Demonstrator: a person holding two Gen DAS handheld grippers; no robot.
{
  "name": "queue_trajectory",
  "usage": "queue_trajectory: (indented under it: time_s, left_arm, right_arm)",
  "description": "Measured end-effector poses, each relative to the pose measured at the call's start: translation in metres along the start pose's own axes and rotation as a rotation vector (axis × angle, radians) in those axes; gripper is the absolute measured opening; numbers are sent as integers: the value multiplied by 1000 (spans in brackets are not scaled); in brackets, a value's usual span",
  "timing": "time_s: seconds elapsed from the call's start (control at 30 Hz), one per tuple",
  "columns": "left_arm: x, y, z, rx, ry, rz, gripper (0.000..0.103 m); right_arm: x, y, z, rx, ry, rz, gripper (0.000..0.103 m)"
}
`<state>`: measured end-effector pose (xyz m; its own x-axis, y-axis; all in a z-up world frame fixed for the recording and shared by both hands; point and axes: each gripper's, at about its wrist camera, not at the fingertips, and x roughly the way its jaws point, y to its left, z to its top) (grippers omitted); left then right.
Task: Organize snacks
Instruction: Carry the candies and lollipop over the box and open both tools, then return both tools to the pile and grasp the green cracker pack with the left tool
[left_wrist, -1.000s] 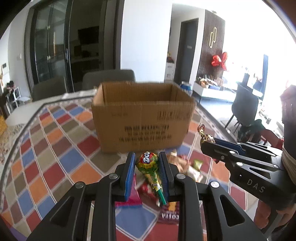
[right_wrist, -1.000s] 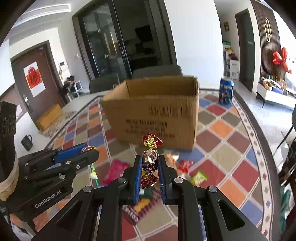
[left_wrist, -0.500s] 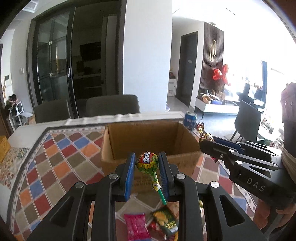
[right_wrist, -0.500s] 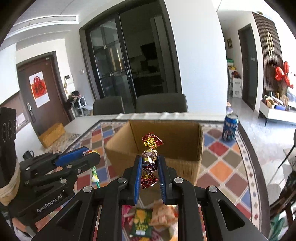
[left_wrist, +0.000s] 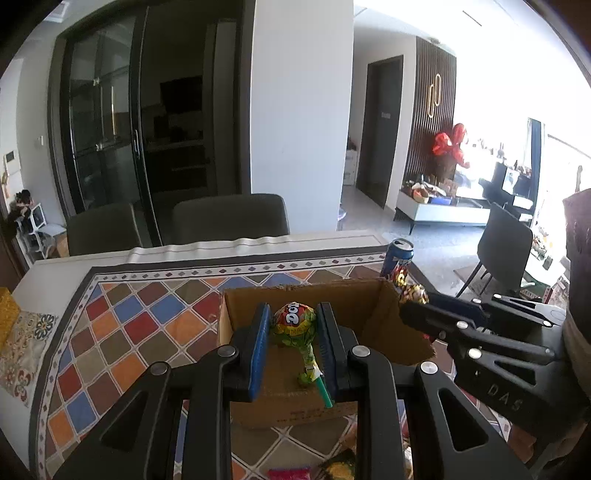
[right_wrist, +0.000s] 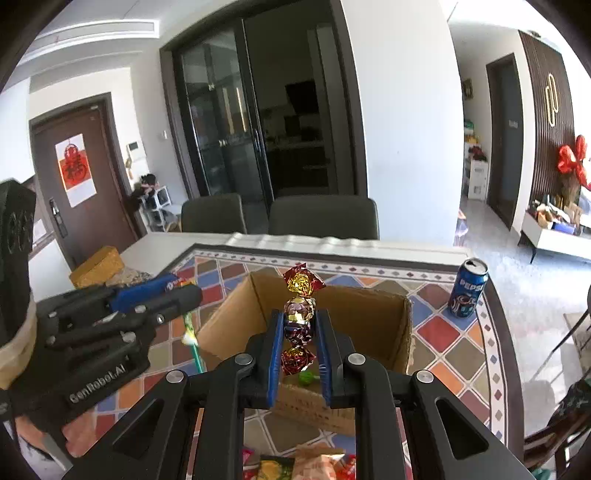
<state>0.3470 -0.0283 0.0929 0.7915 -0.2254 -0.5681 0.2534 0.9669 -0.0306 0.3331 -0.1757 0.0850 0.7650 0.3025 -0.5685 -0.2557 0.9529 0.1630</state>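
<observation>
Two risks I'd watch. Left wrist view: left gripper (left_wrist: 291, 341) is clamped tight on the lollipop (left_wrist: 293, 325), head pinched between the blue pads, stick hanging out below. It sits over the open cardboard box (left_wrist: 373, 317), near the front wall, so letting go too early could bounce it off the rim back onto the patterned tablecloth (left_wrist: 147, 332).

Right wrist view: right gripper (right_wrist: 299, 341) is squeezed shut on a string of foil-wrapped candies (right_wrist: 299, 314), top one poking up above the fingers, floppy. Over the box (right_wrist: 369, 325) too. The left gripper (right_wrist: 155, 299) hangs close alongside, so they could bump.
</observation>
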Motion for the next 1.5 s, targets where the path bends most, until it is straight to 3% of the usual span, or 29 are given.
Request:
queue_trajectory:
  time_s: [0.37, 0.47, 0.63, 0.7, 1.27, 1.5]
  left_arm:
    - [56, 5, 13, 23, 105, 53, 27]
    - [58, 5, 13, 27, 107, 94, 39]
    - [46, 5, 7, 27, 96, 108, 47]
    - [40, 4, 4, 28, 95, 115, 49]
    - [-39, -40, -38, 84, 16, 61, 64]
    - [-52, -55, -63, 103, 26, 37, 68]
  right_arm:
    - [42, -10, 13, 6, 89, -22, 18]
    - [48, -11, 15, 12, 102, -28, 19]
    - [48, -14, 13, 13, 115, -58, 21]
    - [45, -14, 12, 14, 115, -56, 29]
    - [-29, -9, -32, 2, 41, -26, 37]
    - [-48, -15, -57, 14, 44, -20, 42]
